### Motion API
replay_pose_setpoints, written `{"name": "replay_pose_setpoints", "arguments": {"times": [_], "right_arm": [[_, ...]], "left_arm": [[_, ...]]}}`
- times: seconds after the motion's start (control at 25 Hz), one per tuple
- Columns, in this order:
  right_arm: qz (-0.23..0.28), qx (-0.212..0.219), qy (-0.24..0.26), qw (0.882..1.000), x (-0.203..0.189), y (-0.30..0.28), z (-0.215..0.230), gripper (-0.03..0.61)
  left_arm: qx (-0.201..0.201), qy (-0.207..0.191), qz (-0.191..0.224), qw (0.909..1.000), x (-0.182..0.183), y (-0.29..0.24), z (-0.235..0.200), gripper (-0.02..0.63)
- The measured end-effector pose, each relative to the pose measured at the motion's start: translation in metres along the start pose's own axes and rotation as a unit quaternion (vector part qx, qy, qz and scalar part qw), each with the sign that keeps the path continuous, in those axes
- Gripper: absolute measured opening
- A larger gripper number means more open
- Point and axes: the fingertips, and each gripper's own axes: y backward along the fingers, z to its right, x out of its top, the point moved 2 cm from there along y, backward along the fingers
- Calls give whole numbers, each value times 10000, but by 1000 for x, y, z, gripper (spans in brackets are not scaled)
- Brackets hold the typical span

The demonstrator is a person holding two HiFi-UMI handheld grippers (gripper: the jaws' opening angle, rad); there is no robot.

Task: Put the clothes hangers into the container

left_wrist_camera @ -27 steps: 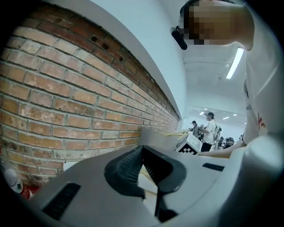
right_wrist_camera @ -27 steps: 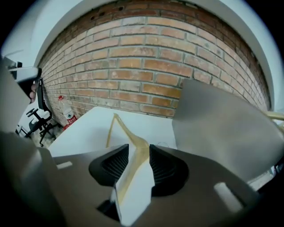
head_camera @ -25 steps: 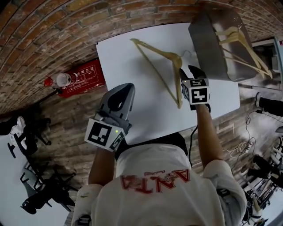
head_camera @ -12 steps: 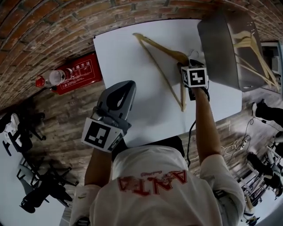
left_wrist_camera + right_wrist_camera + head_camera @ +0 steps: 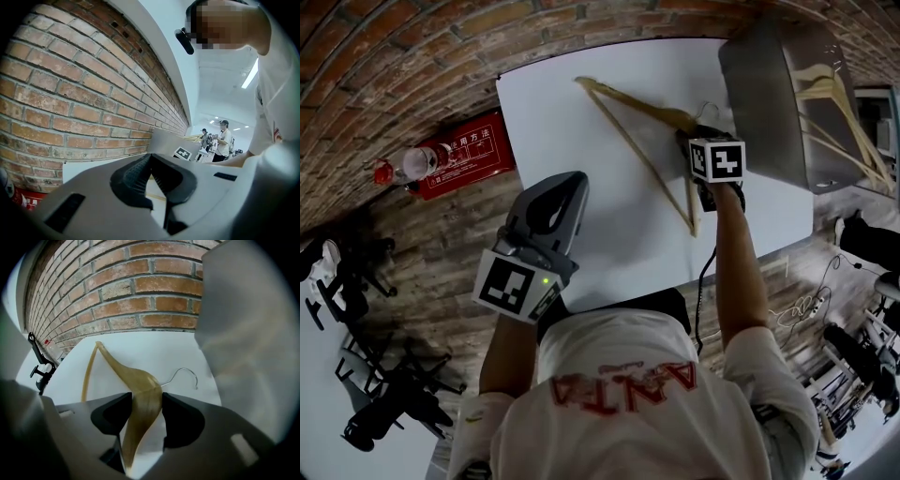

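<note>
Right gripper (image 5: 146,397) has dropped since a second ago. Back then it hung over the lower arm of the wooden hanger (image 5: 139,382); now it sits down at the neck, just below the wire hook (image 5: 183,373). Its jaws have just been closing, with the hanger's broad shoulder between them. Both pads look to be touching the wood, one on each edge, so I read this as a fairly wide grip on the hanger, not an empty gap.

Left gripper (image 5: 568,184) has barely shifted. It's parked over the near part of the white table (image 5: 581,234), jaws together at the tips, nothing in them.

The hanger lies flat on the table. Its long arm and bottom bar run away from the right gripper, up and to its left, and the hook points to its right. The grey container (image 5: 764,103) stands just beside the right gripper on that same side, with other wooden hangers (image 5: 839,112) already inside.

Step in hand, as I judge it: grasping the last loose hanger, with the lift not yet started.

Next move calls for:
- firm up the pinch, since the shoulder is smooth and tapered and could slip or pivot
- lift straight up so the far tip clears the table
- swing to the gripper's right, over the container rim
- keep the hook from snagging the wall or the hangers inside, then open
</note>
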Motion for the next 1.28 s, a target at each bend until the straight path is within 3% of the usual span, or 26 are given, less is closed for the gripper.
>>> {"name": "replay_pose_setpoints", "arguments": {"times": [0.24,0.48,0.76,1.08,1.28], "right_arm": [[603,-247,622,9959,12,28,-12,190],[1263,-502,1162,9839,18,72,-27,190],[2134,-847,1719,9580,36,134,-48,189],[3057,-979,1741,9310,63,220,-66,189],[3680,-1167,1687,9069,81,287,-65,189]], "left_arm": [[57,-31,13,10000,5,9,11,9],[109,-173,156,9997,15,16,30,9],[173,-344,309,9988,31,31,49,9],[216,-613,556,9963,58,50,71,9],[126,-803,823,9933,78,61,90,9]]}}
